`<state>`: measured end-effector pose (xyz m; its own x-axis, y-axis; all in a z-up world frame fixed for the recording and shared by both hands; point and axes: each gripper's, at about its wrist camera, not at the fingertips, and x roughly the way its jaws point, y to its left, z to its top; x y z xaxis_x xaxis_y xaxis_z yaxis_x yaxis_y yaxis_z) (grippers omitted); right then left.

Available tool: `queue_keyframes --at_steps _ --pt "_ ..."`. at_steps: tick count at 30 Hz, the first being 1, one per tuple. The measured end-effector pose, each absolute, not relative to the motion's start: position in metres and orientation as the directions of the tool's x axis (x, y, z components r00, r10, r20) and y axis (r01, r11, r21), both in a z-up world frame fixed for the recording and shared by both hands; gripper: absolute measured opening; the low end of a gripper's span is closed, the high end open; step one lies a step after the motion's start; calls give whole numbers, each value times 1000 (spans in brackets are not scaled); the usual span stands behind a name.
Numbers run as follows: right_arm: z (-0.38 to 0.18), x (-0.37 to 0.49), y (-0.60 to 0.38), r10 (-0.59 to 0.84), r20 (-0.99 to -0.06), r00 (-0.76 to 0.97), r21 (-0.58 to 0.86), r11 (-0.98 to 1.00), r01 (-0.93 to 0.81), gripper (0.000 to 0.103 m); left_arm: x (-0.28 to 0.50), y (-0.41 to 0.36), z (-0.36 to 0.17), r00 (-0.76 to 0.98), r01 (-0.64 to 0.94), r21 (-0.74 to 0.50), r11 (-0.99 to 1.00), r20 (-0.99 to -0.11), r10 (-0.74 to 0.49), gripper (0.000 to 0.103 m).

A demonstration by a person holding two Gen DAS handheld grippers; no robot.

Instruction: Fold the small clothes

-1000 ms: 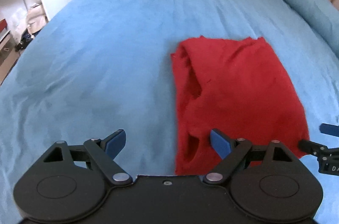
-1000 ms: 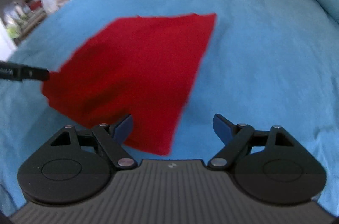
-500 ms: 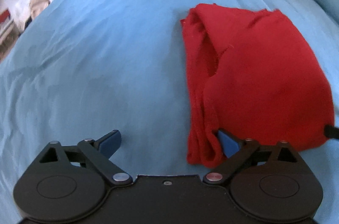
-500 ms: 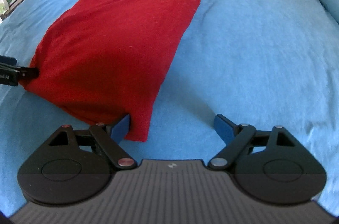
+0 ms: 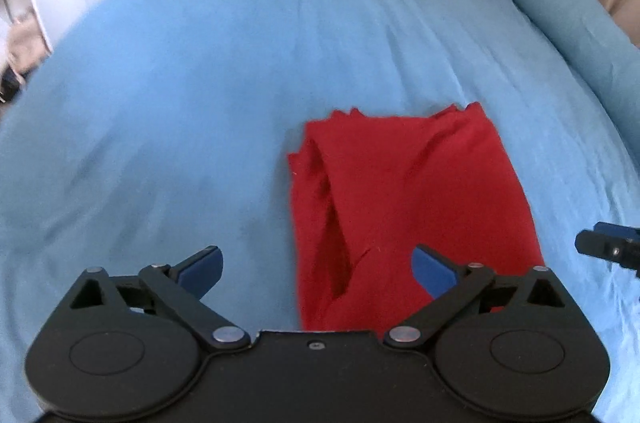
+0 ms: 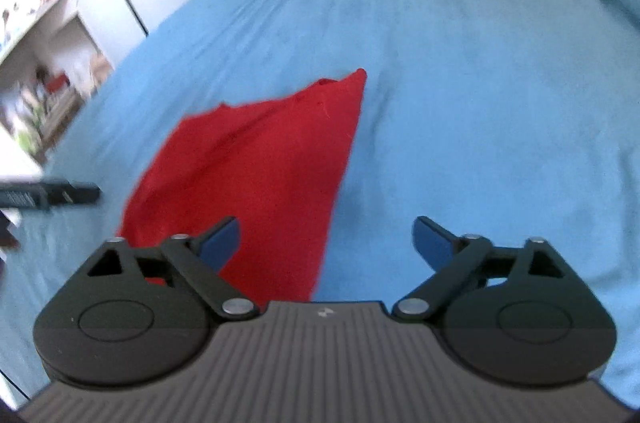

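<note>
red garment (image 5: 404, 191) on blue bedcover (image 5: 192, 95): soft, light, limp, best pinched at near corners; left gripper (image 5: 316, 269) and right gripper (image 6: 326, 241) wide open, empty

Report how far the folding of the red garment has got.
Done: the red garment lies on the blue bedspread as a compact, layered rectangle, so at least one fold looks made. In hand: nothing; the left gripper and right gripper are both open above it. Left: possibly another fold or tidying the gaping left-edge layers; hard to judge.
</note>
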<state>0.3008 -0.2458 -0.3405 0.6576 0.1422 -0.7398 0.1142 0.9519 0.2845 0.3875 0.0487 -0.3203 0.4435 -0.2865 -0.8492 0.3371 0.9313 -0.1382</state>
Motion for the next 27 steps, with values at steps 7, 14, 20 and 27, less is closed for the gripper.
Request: queue_keyframes --at_steps 7,14,20,27 --pt "-375 334 -259 255 -735 628 483 847 222 103 419 50 -360 386 305 -289 908 -834 -395 90" --pt "-400 349 -250 275 -764 584 485 842 238 91 425 50 -379 350 282 -345 895 -832 -430 80" --pt "-413 352 -244 314 -753 579 531 810 251 68 418 36 -377 354 312 -347 884 -821 -447 48" --pt "-390 354 -229 269 -769 581 446 876 185 41 407 26 -357 396 379 -277 883 -814 -426 27"
